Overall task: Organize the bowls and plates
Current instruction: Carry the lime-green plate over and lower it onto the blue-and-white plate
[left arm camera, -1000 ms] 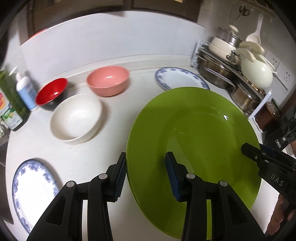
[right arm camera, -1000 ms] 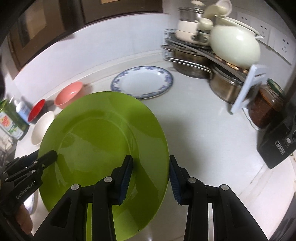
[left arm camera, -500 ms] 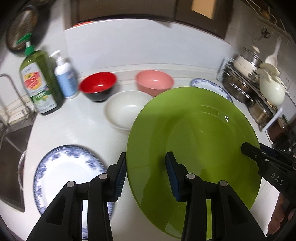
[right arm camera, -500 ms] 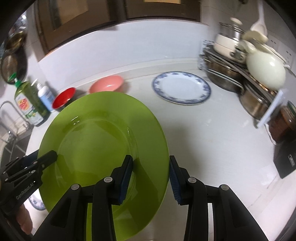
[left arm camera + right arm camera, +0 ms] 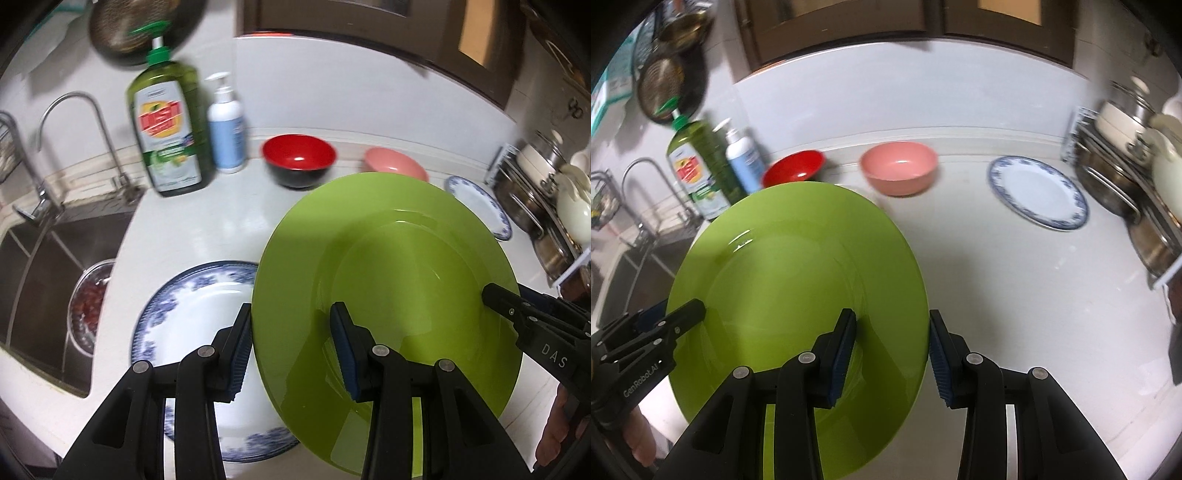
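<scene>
both grippers, left gripper [image 5: 291, 345] and right gripper [image 5: 892, 350], seemingly straddle green plate [image 5: 388, 266] rims.

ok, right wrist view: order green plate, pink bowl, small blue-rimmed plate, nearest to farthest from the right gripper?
1. Round green plate: held between the right gripper's fingers.
2. Pink bowl: straight ahead, mid-counter.
3. Small blue-rimmed white plate: ahead to the right, by the pot rack; slightly farther than the bowl.

Right tool [image 5: 892, 350] astride green plate [image 5: 798, 280] rim (left tool [image 5: 683, 314] opposite), pink bowl [image 5: 899, 168] behind
</scene>
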Motion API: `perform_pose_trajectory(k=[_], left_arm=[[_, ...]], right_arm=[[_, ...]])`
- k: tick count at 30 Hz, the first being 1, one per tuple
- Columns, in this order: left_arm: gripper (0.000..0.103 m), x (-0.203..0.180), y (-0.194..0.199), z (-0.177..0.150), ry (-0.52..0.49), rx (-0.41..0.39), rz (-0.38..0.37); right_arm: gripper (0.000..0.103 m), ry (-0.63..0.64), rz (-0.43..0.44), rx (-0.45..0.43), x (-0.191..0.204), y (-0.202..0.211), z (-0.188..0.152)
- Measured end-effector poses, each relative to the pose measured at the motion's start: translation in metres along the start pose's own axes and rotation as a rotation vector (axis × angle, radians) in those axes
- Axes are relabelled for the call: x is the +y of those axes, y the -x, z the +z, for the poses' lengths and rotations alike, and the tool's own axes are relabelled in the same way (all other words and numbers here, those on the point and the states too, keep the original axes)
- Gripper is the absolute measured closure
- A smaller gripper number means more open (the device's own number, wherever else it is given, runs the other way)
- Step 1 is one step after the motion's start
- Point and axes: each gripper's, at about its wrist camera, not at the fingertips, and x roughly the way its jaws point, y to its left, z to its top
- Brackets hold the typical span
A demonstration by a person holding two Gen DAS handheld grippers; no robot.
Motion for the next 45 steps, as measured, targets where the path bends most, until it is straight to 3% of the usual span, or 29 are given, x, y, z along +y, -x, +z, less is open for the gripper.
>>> perform_pose_trajectory(k=[21,45], left_arm=[[0.062,0.105,-0.020,-0.030,0.155,0.084,0.140],[0.062,0.136,-0.063,-0.050,0.213,0.187,0.171]], right_arm=[[0.063,0.146,0.120,0.110,0.114,-0.053,-0.004],[0.063,0.181,0.135,0.256,0.154,-0.107,-0.022]])
